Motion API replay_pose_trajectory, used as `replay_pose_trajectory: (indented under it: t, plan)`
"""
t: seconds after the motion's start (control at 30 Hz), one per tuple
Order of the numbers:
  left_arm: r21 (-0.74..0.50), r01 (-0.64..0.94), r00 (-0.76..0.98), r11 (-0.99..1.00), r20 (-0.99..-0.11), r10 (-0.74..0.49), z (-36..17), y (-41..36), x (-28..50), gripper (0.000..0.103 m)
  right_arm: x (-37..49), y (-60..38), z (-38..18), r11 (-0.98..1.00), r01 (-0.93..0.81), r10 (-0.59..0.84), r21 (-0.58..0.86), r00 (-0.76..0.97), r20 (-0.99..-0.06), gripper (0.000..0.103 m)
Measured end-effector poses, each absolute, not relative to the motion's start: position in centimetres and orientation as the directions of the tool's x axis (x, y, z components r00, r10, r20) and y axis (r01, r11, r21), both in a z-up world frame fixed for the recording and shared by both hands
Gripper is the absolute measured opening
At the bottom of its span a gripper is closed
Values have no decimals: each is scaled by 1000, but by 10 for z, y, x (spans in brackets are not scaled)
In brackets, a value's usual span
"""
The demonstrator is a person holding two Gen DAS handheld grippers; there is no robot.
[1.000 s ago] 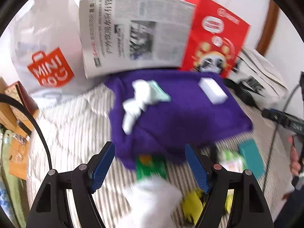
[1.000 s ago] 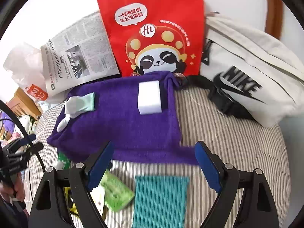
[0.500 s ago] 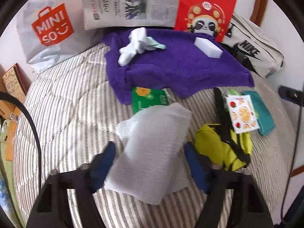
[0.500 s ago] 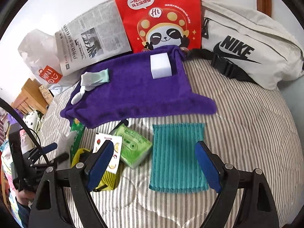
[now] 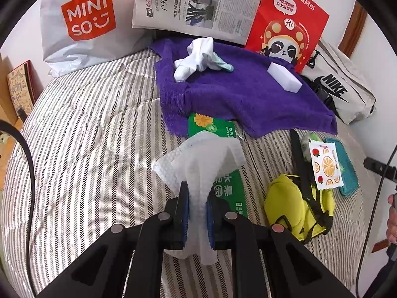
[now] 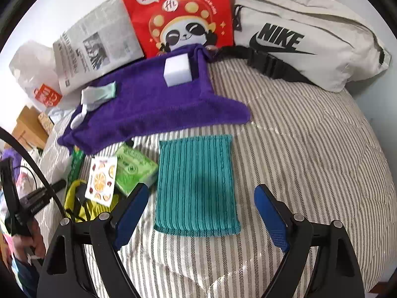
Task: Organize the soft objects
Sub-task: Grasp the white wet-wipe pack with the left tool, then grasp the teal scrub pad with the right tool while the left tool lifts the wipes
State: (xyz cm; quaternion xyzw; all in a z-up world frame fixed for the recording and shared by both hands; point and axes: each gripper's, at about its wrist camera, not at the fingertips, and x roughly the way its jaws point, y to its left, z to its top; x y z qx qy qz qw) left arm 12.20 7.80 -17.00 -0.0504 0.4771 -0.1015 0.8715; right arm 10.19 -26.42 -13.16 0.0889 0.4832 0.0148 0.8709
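My left gripper [image 5: 197,193] is shut on a white wipe cloth [image 5: 201,159] and holds it over a green wipes packet [image 5: 218,134] on the striped bed. A purple towel [image 5: 238,96] lies at the back, carrying a white sock bundle [image 5: 196,57] and a white sponge block [image 5: 285,77]. My right gripper [image 6: 201,198] is open and empty, its jaws either side of a flat teal cloth [image 6: 196,186]. The towel [image 6: 153,104], sponge [image 6: 177,70] and socks [image 6: 96,94] also show in the right wrist view.
A yellow pouch [image 5: 297,206], a fruit-print sachet [image 5: 325,166] and a green tissue pack [image 6: 134,166] lie between the grippers. A Miniso bag [image 5: 84,22], newspaper [image 5: 196,2], red panda bag [image 6: 178,12] and Nike bag [image 6: 305,37] line the back.
My left gripper has pulled back from the towel and closed on the white wipe cloth. My right gripper has drawn back, bringing the whole teal cloth between its jaws.
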Motion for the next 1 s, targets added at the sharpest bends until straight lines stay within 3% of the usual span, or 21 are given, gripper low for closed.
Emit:
replay_pose_trajectory:
  t: [0.33,0.77,1.0]
  plan:
    - [-226,105,540,968,-805,-247,-172,82,120,16,108,-247,-155,992,1,108,128,528,-842,87]
    - [-156,140,542,978,-814,-208,-171,70,119,20,137,-231,-181,999,26,9,25,486,-874,92]
    - [-193,132,548,972,-803,-234,-172,75,118,20,136,-235,-181,999,36,3,25,520,-854,88]
